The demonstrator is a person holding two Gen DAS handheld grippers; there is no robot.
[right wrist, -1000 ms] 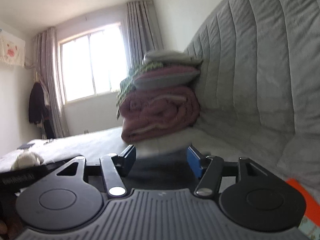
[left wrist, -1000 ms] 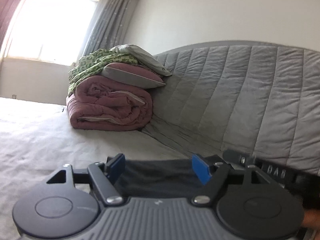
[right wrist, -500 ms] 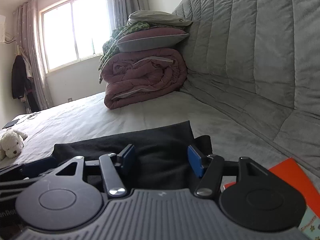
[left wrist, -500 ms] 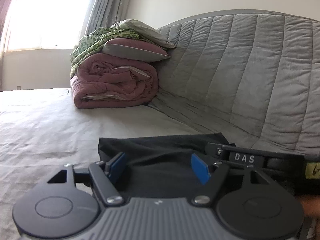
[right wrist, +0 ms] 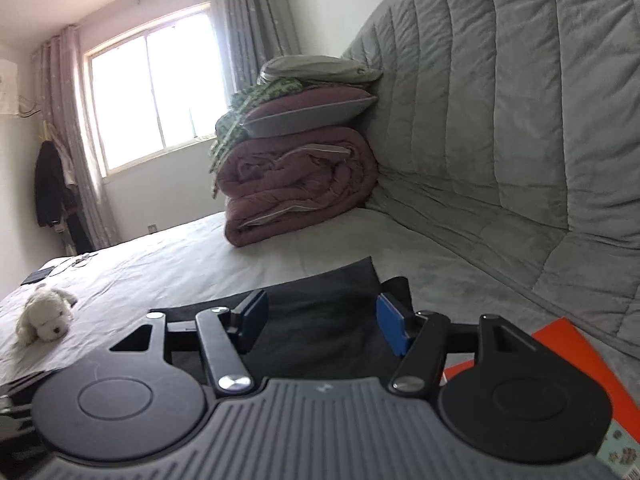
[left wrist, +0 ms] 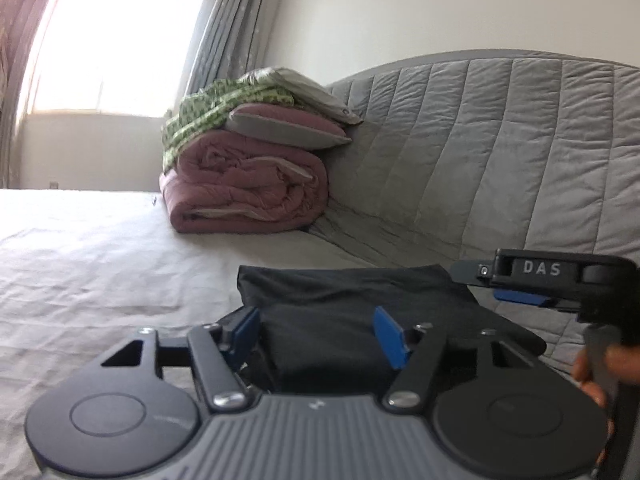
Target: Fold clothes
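A black garment (left wrist: 340, 292) lies folded flat on the light bed sheet (left wrist: 100, 272), its far edge straight. My left gripper (left wrist: 318, 334) hangs open just over its near part, blue pads wide apart with dark cloth showing between them. From the right, my right gripper (left wrist: 500, 284) reaches in over the garment's right corner, a hand (left wrist: 600, 368) behind it. In the right wrist view the black garment (right wrist: 320, 292) stretches left across the sheet, and the right gripper (right wrist: 322, 320) stands open above it. Neither gripper's pads pinch the cloth.
A rolled maroon quilt (left wrist: 248, 196) with pillows and a green cloth stacked on it sits against the grey quilted headboard (left wrist: 500, 152). An orange book (right wrist: 568, 348) lies at the right. A white plush dog (right wrist: 44, 320) rests at the left.
The garment, close under both grippers a second ago, now lies flat with its far edge in view. Both grippers have drawn back from it; the right one sits higher in the left view.
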